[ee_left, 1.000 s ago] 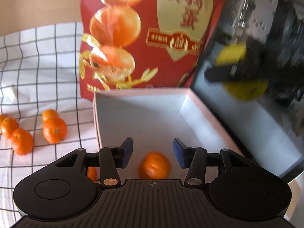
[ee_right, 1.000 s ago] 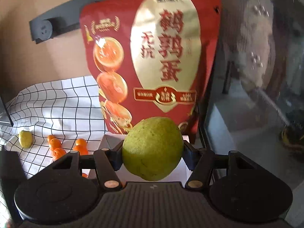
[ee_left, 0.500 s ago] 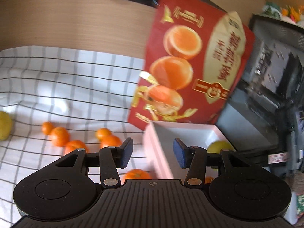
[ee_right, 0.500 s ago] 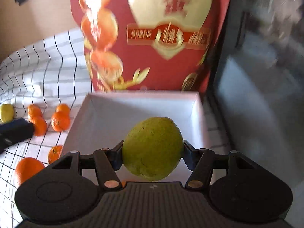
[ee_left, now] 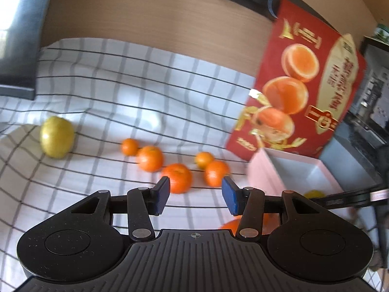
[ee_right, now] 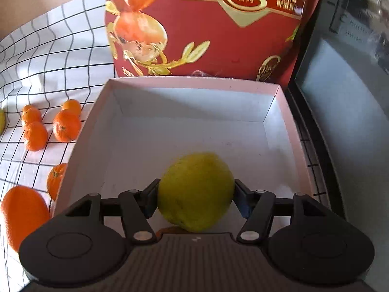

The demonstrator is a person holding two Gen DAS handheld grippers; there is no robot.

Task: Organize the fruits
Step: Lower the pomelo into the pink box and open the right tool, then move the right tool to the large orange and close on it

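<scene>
Ahead of both your grippers lies the white checked cloth (ee_left: pixel 102 87), wrinkled, with thin black grid lines. Beyond your right fingers stands the red carton (ee_right: pixel 204 24), upright behind the box; its face carries pictures of halved orange rounds, gold leaf sprigs and a gold-framed banner with Chinese characters that are too blurred to read for sure. From your left gripper the same carton sits up and to the right of the fingers, tilted in the picture.

Directly under your right gripper (ee_right: pixel 195 196) sits the pink box (ee_right: pixel 194 80), open, with a white inside. Your right jaws are opening; the yellow-green fruit (ee_right: pixel 195 191) is between the fingers, low over the box floor at its near end, and the right pad already seems to stand a sliver off its skin. A scrap of orange shows just under it at the gripper's edge.

Your left gripper (ee_left: pixel 196 194) has its blue pads spread apart with nothing between them. Far left of those fingers, a second yellow-green fruit (ee_left: pixel 57 136) rests on the cloth. Just beyond the fingertips lie five tangerines (ee_left: pixel 177 177) in a loose cluster, well apart from the pale fruit. Another tangerine (ee_left: pixel 232 225) peeks out under your left gripper's right finger, beside the box.
</scene>
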